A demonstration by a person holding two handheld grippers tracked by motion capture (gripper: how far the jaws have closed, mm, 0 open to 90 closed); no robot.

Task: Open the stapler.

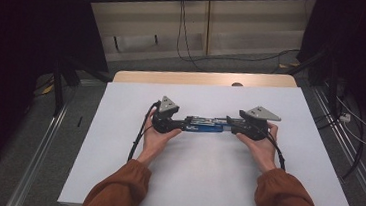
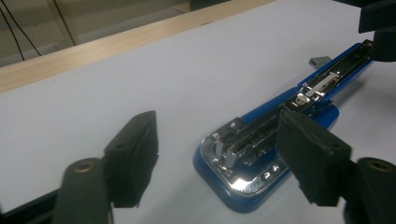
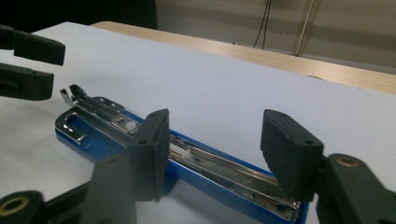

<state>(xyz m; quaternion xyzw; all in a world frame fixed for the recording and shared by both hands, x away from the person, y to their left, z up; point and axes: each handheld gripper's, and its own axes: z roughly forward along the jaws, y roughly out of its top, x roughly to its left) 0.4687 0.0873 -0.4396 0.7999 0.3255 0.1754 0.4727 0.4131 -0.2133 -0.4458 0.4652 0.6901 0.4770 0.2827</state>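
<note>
While a person's two hands rested on a white table (image 1: 114,177), a blue stapler (image 1: 204,124) lay flat near the middle of it, opened out full length so that its metal staple channel faced up. The left gripper (image 1: 171,123) sat at one end of the stapler and the right gripper (image 1: 234,127) at the other, the two facing each other along its length. In the left gripper view, the jaws stood spread, one out over bare table and the other above the stapler's (image 2: 261,154) rounded end, with neither pad pressing on it. In the right gripper view, the jaws were likewise spread, straddling the stapler (image 3: 205,168) without pinching it. A small loose strip of staples (image 2: 320,59) lay on the table just beside the stapler's far end.
</note>
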